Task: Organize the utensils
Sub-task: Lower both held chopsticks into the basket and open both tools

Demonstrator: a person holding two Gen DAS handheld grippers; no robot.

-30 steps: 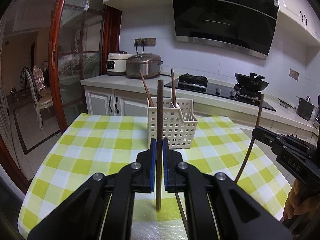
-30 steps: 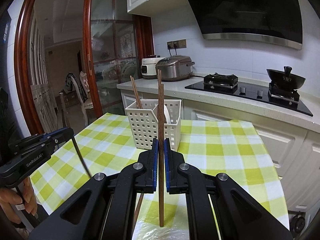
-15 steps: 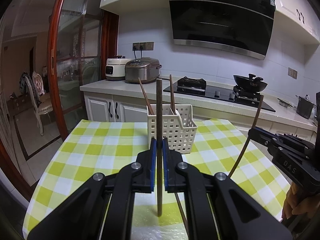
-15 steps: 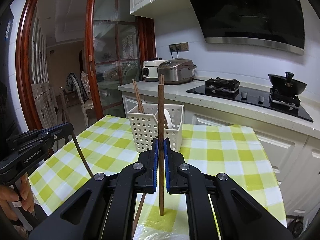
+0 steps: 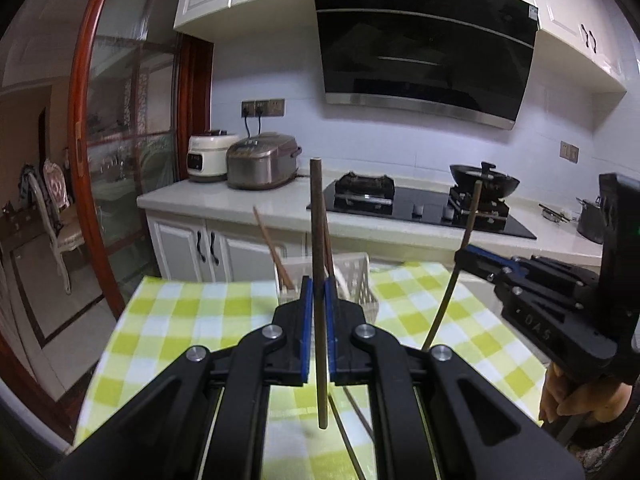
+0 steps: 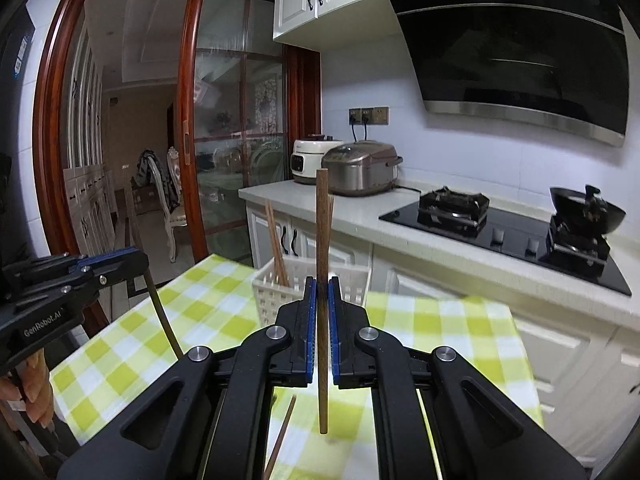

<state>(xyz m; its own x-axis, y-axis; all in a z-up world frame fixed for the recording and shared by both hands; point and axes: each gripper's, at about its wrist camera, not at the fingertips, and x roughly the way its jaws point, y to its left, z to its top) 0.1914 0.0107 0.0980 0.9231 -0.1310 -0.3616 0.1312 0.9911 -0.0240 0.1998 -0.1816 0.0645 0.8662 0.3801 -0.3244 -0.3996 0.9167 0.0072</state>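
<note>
My left gripper (image 5: 317, 292) is shut on a brown chopstick (image 5: 318, 240) and holds it upright above the table. My right gripper (image 6: 322, 292) is shut on another brown chopstick (image 6: 322, 232), also upright. A white perforated utensil basket (image 5: 356, 276) stands on the checked tablecloth ahead, partly hidden behind each gripper, with chopsticks (image 5: 272, 248) leaning in it; it also shows in the right wrist view (image 6: 276, 292). The right gripper (image 5: 476, 256) appears at the right of the left wrist view. The left gripper (image 6: 132, 260) appears at the left of the right wrist view.
The table carries a yellow-green checked cloth (image 5: 192, 320). More chopsticks lie on it below the grippers (image 6: 282, 436). Behind is a kitchen counter (image 5: 224, 200) with rice cookers (image 5: 262, 160), a gas hob (image 5: 420, 200) and a wok (image 5: 484, 178). A glass sliding door (image 6: 236, 140) is at the left.
Both grippers have risen and tilted upward with their chopsticks; the basket now sits lower in both views and is more hidden by the jaws.
</note>
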